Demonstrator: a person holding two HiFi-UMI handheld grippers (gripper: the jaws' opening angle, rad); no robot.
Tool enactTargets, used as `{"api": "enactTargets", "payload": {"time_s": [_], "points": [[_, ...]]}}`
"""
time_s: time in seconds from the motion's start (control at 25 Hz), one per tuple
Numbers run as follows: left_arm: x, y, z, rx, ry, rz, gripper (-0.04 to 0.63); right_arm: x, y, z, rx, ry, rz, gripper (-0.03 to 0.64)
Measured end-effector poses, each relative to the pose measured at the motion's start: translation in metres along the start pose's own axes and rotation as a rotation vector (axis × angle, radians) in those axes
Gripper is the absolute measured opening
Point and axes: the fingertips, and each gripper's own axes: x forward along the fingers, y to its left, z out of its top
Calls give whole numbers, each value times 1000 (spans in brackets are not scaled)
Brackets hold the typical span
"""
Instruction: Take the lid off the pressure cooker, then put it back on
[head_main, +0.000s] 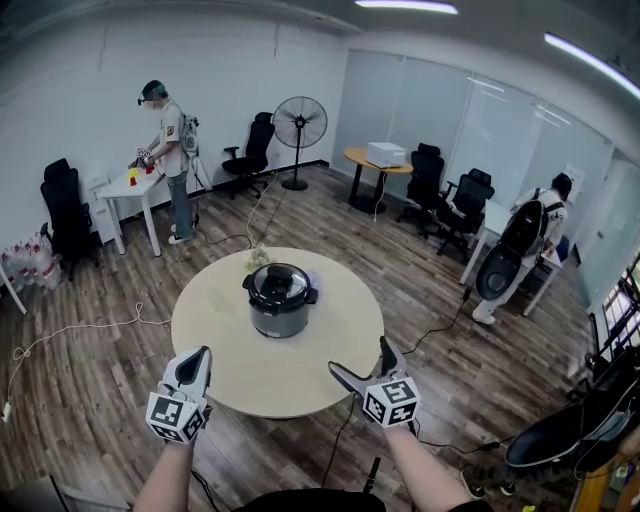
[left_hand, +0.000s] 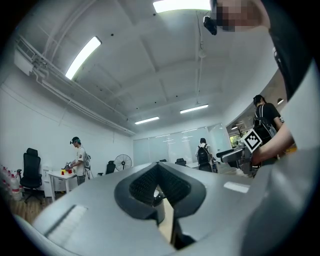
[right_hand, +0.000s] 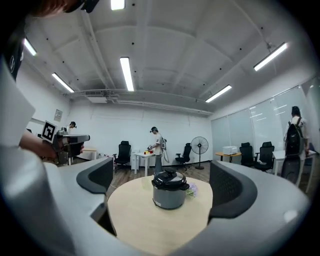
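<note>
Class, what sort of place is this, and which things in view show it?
Most likely an office or lab workroom, not a kitchen: black office chairs stand about, glass partitions close one side, and the pressure cooker sits on a round table.

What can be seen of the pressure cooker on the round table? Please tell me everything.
The pressure cooker is a squat grey drum, metal by its look, with a dark lid closed on top, a knob in the lid's middle and dark side handles. It stands upright near the middle of the pale round table. Only the table touches it.
</note>
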Motion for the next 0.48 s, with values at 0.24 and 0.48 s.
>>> {"api": "enactTargets", "payload": {"time_s": [0.24, 0.48], "points": [[-3, -7, -5, -10, 15, 8, 0, -9, -4, 3, -12, 0, -7, 598], [-3, -17, -9, -10, 21, 12, 0, -14, -9, -3, -6, 3, -4, 598]]}}
